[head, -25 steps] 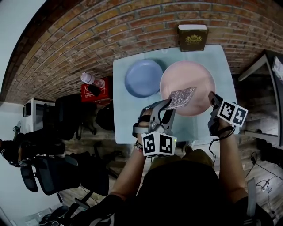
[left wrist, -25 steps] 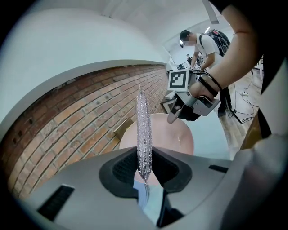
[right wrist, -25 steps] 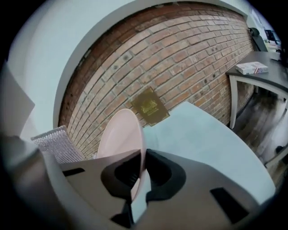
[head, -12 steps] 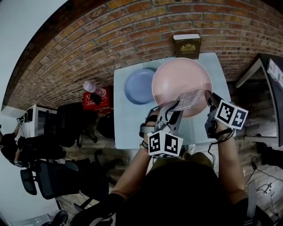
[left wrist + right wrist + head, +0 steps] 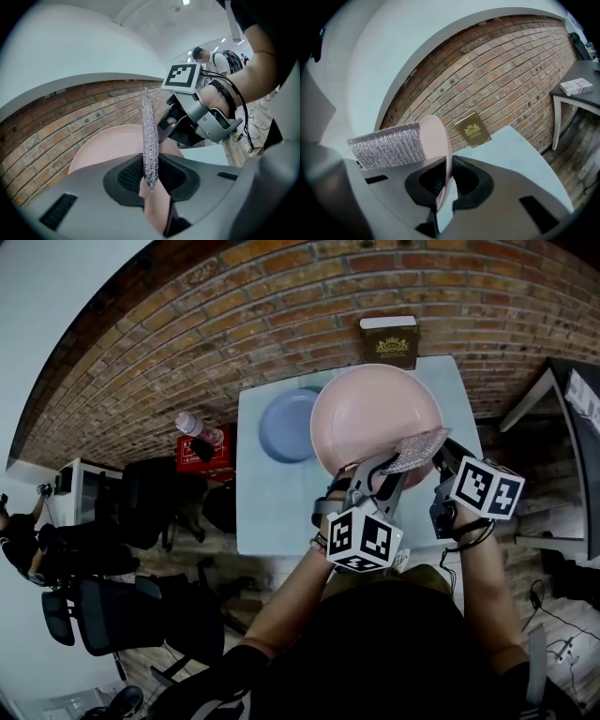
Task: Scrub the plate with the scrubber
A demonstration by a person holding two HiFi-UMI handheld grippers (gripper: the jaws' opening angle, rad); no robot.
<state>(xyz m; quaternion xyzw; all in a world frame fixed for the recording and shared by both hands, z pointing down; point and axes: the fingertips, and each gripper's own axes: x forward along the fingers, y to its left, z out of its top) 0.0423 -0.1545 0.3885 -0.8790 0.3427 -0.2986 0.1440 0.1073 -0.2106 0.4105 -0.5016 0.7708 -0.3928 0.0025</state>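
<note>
The right gripper (image 5: 446, 454) was clamped narrowly on the rim of the pink plate (image 5: 375, 418) and held it clear of the pale blue desk (image 5: 272, 512), over the desk's far right part. The plate was tipped up on edge. Its hollow face was turned toward the person, and its top edge reached past the desk's far edge in the head view. In the right gripper view the plate (image 5: 440, 150) showed edge-on, a thin upright line running up out of the closed jaws. The left gripper (image 5: 396, 465) was closed on one short end of the silver mesh scrubber (image 5: 419, 450). The scrubber's long axis ran straight out from those jaws, across the plate's near right rim toward the right gripper. In the left gripper view the scrubber (image 5: 149, 140) stood as a narrow vertical strip with the plate's face behind it. In the right gripper view its broad side (image 5: 386, 145) lay just beside the plate's hollow face, though actual contact could not be told. A blue plate (image 5: 284, 426) lay flat near the desk's far left corner, partly overlapped by the pink one in the head view. A dark book (image 5: 390, 341) stood upright at the far edge against the brick wall (image 5: 501, 61).
</note>
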